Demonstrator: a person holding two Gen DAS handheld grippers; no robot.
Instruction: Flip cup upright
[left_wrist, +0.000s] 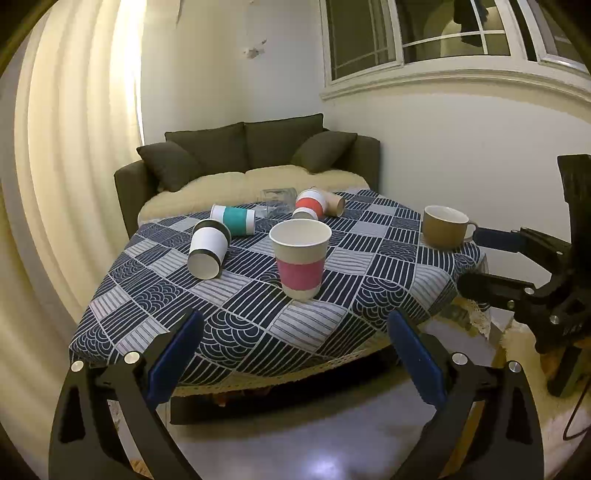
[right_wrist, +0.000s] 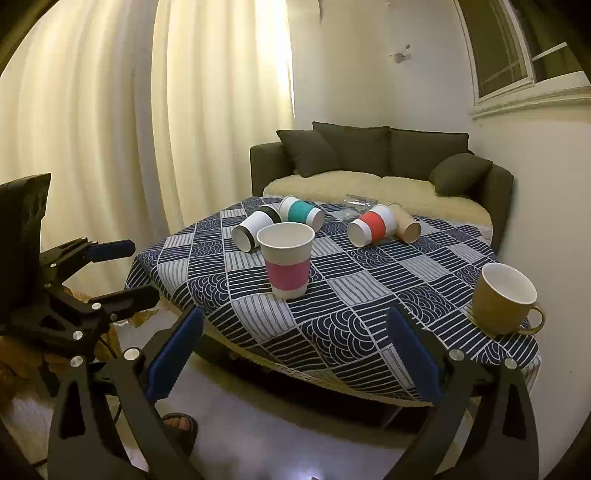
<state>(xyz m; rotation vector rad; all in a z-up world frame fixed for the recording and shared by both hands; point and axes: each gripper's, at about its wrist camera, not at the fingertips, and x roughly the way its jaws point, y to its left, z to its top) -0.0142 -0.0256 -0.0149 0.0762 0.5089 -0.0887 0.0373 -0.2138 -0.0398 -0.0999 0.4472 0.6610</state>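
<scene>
Both the left gripper (left_wrist: 295, 343) and right gripper (right_wrist: 295, 341) hung released, short of the counter (left_wrist: 258, 321). The pink cup (left_wrist: 300, 258) stood upright. Only the right view showed a sandalled foot (right_wrist: 181, 424).

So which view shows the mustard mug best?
The right wrist view: the mustard mug sits near and large, with its handle and white inside plain. In the left wrist view it stands smaller, at the table's far right edge.
</scene>
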